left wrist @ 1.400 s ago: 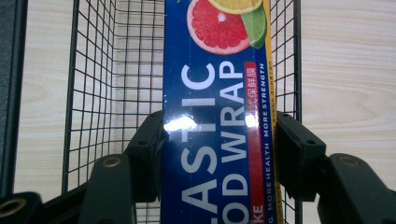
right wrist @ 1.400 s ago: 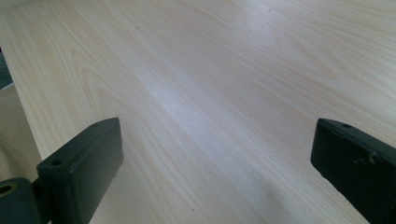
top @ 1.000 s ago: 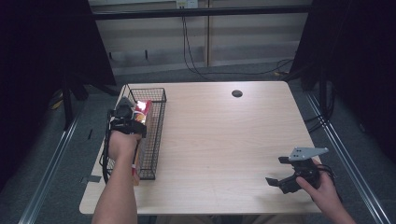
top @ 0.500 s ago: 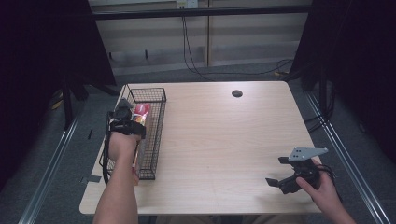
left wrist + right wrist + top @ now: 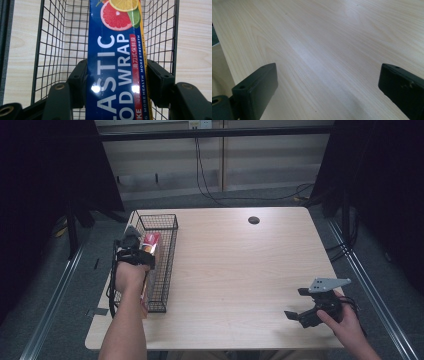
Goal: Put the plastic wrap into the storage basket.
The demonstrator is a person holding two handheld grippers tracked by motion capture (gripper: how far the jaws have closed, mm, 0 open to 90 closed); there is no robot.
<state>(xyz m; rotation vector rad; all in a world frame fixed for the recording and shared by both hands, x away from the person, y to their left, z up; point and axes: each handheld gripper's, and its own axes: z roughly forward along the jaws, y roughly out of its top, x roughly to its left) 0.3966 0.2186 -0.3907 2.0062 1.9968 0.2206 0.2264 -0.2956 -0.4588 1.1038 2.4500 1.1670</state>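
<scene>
Left gripper (image 5: 142, 251) pinches the plastic wrap box (image 5: 117, 62) across its width, long axis running along the wire basket (image 5: 167, 265) beneath it, while the right gripper (image 5: 305, 306) rests spread, well apart.

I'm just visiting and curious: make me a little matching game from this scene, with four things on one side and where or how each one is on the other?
Things:
1. plastic wrap box
2. wire basket
3. left gripper
4. right gripper

States:
A. open, above bare tabletop
B. black mesh, at the table's left edge
C. blue, with citrus pictures
D. clamped on the box over the basket

Pairs: 1-C, 2-B, 3-D, 4-A
</scene>
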